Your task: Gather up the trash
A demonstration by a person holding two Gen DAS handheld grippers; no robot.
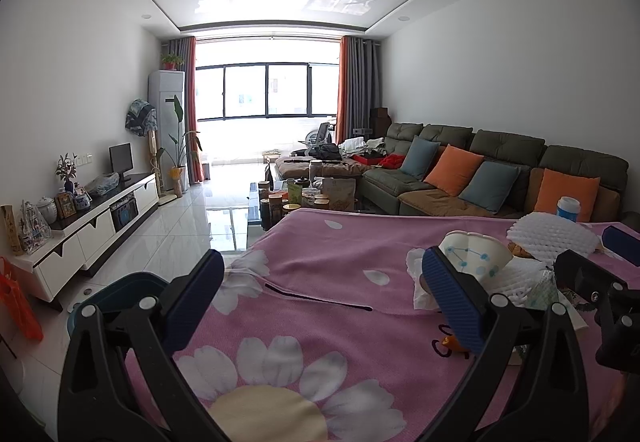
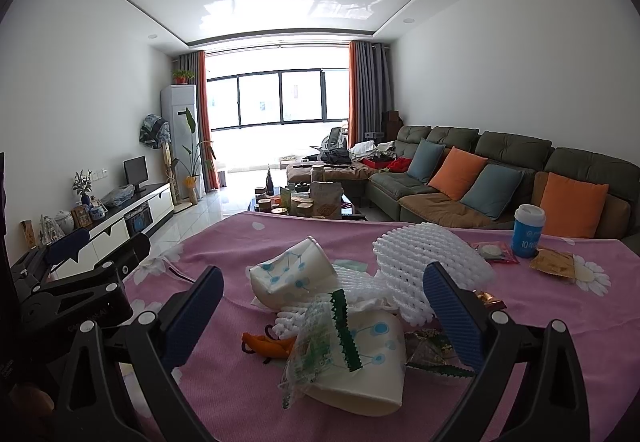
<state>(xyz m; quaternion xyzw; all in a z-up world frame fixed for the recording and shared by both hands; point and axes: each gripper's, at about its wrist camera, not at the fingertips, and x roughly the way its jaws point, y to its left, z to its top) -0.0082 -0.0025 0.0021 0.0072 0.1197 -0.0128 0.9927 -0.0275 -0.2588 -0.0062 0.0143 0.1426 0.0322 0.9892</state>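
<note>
- Starting the trash collection, the right gripper (image 2: 323, 312) hangs over the desk (image 2: 224, 354) with its jaws spread wide and nothing between the pads; the left gripper (image 1: 322, 292) is likewise wide open and empty, over bare pink cloth.
- Landmark: the crushed paper cup (image 2: 352, 358) lying on its side nearest the right gripper.
- Draped on that cup is a clear green-printed wrapper (image 2: 320, 346); just left of the cup lies an orange scrap (image 2: 262, 346).
- Behind the cup sits a second crumpled cup (image 2: 294, 274), and to the right behind it white foam netting (image 2: 424, 262).
- Far right beyond the cup stand a blue bottle (image 2: 528, 230) and flat sachets (image 2: 554, 262).
- A dark bin (image 1: 120, 290) shows in the left wrist view, on the floor off the desk's left edge, well apart from the cup.
- Judgement: take the near cup first, closing across its flattened body so the wrapper is pinched with it.
- Lower gently; crushed paper yields, and the slick wrapper may slide off.
- Keep the left gripper clear of the pile, ready for the netting.
</note>
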